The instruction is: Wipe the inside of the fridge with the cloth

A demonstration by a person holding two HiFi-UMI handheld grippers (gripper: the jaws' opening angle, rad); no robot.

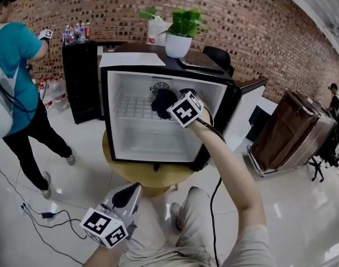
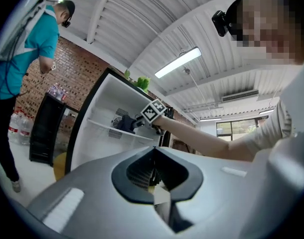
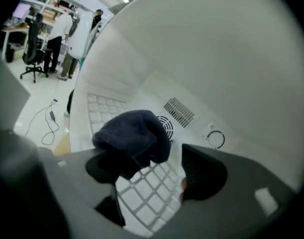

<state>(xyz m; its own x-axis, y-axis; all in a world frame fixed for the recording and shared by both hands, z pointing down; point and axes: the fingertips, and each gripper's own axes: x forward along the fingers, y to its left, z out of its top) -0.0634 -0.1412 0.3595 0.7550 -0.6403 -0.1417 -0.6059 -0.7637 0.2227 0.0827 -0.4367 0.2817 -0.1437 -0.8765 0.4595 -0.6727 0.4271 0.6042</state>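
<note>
Evidently the work is inside the fridge (image 1: pixel 116 143), whose door stands open. The right gripper (image 3: pixel 152 183) reaches into the upper part, above the wire shelf (image 1: pixel 133 109) and near the round fan vent (image 3: pixel 167 126) on the back wall. Its jaws stand wide apart. The dark cloth (image 3: pixel 134 138) lies bunched over one jaw and is not pinched between the two, so nothing is gripped. I judge that no wiping stroke can be made like this; either the cloth gets clamped again or it is being left on the shelf. The white walls and floor of the fridge show no marks or streaks, so how much has been wiped cannot be told. The lower part looks unvisited by the cloth at this moment.

The left gripper (image 1: pixel 125 196) hangs low in front of the person's lap, well apart from the fridge, with jaws closed together on nothing.

The fridge sits on a round wooden tabletop (image 1: pixel 136 177), with a potted plant (image 1: pixel 180 32) on its top. The floor (image 1: pixel 80 171) is glossy and white, with a cable (image 1: pixel 41 216) trailing across it. Behind are a brick wall (image 1: pixel 242 21) and a black cabinet (image 1: pixel 80 77). A person in a teal shirt (image 1: pixel 14 77) stands at the left.
</note>
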